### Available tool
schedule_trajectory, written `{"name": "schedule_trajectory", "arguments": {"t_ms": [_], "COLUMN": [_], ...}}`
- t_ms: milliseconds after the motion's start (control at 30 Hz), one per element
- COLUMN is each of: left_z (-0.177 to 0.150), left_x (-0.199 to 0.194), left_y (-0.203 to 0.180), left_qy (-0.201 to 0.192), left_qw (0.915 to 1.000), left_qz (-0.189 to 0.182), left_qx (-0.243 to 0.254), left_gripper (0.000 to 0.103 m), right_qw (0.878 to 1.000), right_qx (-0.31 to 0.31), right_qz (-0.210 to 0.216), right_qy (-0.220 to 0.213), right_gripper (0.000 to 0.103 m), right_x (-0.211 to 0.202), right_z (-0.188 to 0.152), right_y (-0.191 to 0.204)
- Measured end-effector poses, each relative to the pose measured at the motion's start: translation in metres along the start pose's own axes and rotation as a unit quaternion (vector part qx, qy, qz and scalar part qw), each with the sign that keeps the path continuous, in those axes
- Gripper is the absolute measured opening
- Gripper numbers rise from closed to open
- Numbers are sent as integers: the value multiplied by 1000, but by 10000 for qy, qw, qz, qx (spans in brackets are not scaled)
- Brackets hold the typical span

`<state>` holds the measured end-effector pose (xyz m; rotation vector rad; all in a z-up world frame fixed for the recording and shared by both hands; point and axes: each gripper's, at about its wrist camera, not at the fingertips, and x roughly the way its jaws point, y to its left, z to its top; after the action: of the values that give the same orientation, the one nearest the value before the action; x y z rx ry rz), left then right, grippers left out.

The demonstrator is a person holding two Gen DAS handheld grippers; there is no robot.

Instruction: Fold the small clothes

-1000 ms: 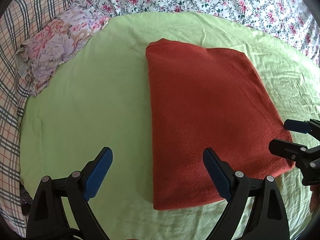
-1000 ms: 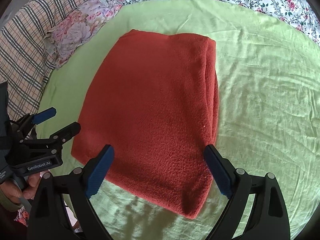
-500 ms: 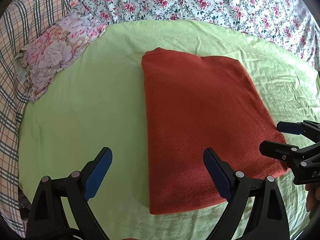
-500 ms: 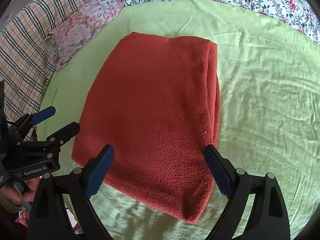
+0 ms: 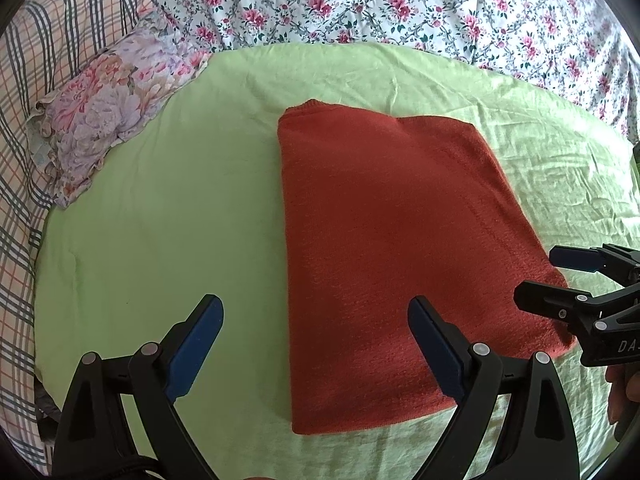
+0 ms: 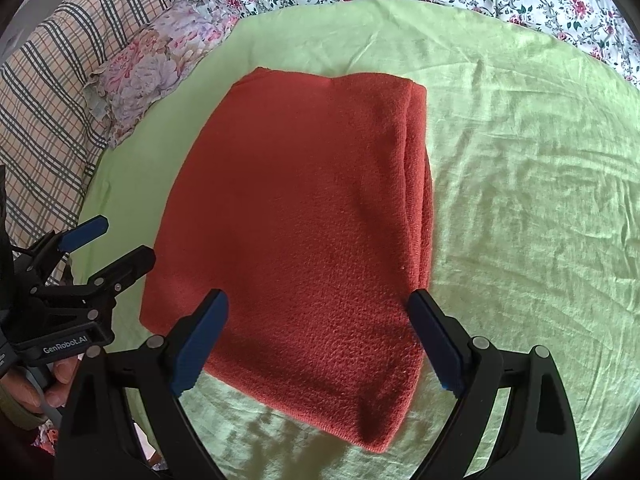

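A rust-red knitted garment lies folded into a flat rectangle on a light green sheet. It also shows in the right wrist view, with stacked fold edges along its right side. My left gripper is open and empty, hovering above the garment's near left edge. My right gripper is open and empty above the garment's near end. Each gripper shows in the other's view, the right gripper beside the garment's right corner and the left gripper beside its left corner. Neither touches the cloth.
A floral pillow lies at the far left on a plaid blanket. A flowered white sheet covers the bed beyond the green sheet. The green sheet is wrinkled to the right of the garment.
Both grippers have pulled back and risen a little from the garment, which looks smaller and farther off. The garment has not moved. Both stay open.
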<state>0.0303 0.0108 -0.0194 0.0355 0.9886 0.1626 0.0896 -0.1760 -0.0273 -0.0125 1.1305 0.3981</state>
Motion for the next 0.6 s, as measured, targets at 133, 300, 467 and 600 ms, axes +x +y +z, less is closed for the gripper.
{"name": "schedule_trajectory", "arguments": {"t_ms": [133,300,467,600], "left_z": [0,-1,-1,-1], "left_x": [0,1,2,3], "left_y": [-2,-2,1,1], "left_qy": [8,20,32,44], "left_qw": [10000,10000,10000,10000], "left_qz": [-9,6,-18,-21], "left_qx": [34,22,-6,4], "left_gripper": [94,94,94,94], "right_qw": [10000,10000,10000,10000], "right_qx": [18,43,20,14], "right_qz": [26,50,57,57], "right_qy": [-4,-22,-26,-21], "right_gripper": [91,91,91,91], "right_x": [-1,-2,-2,-1], "right_z": [1,1,2,4], "right_y": [-4,-7,-6,-5]}}
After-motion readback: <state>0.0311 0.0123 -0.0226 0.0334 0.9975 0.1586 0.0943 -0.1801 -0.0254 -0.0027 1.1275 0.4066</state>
